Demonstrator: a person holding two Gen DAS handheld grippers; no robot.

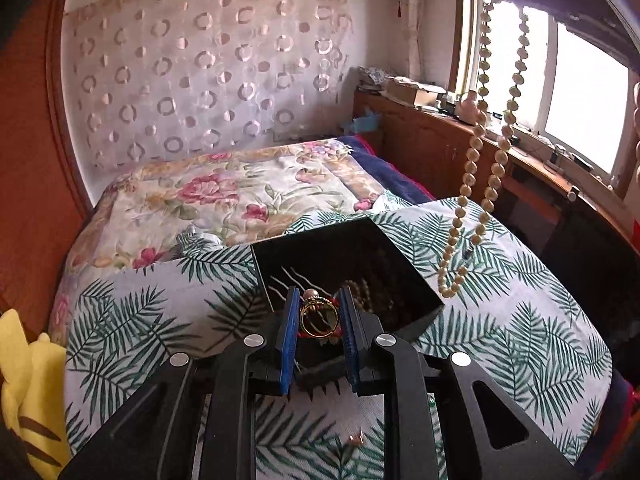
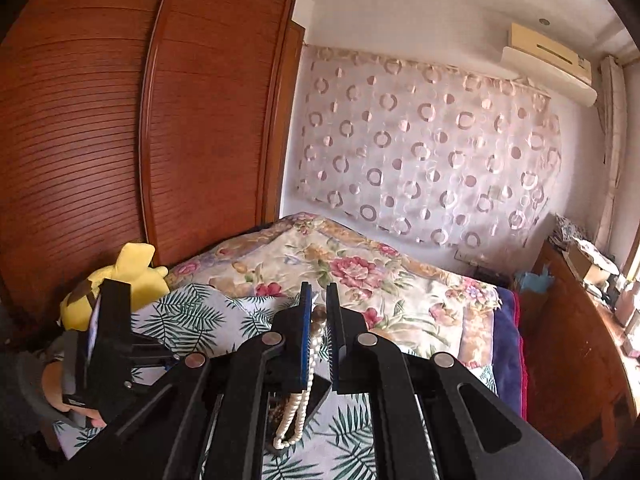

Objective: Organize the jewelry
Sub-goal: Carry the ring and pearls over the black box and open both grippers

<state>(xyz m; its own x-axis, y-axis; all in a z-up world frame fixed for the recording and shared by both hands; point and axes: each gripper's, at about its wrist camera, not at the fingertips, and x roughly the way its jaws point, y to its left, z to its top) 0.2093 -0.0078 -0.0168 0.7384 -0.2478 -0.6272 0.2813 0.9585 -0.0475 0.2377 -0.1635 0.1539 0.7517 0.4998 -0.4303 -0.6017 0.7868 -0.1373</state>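
Carefully, both loads should come down over the black box (image 1: 348,264) one at a time, so the beads do not snag the ring. The left claw (image 1: 320,316) is clamped on a gold ring (image 1: 318,318) with a red thread, poised above the box's near edge; a judgement: lower it inside before releasing, or it may bounce off onto the fern-print cloth (image 1: 520,320). The right claw (image 2: 319,316) is pinched shut on a cream pearl necklace (image 2: 298,408), whose loop dangles at the box's 2 o'clock in the left wrist view, just past the rim. The pearls look small, glossy and limp, so they should be fed in slowly, bottom first. Dark beads and thin silver pins already lie inside.
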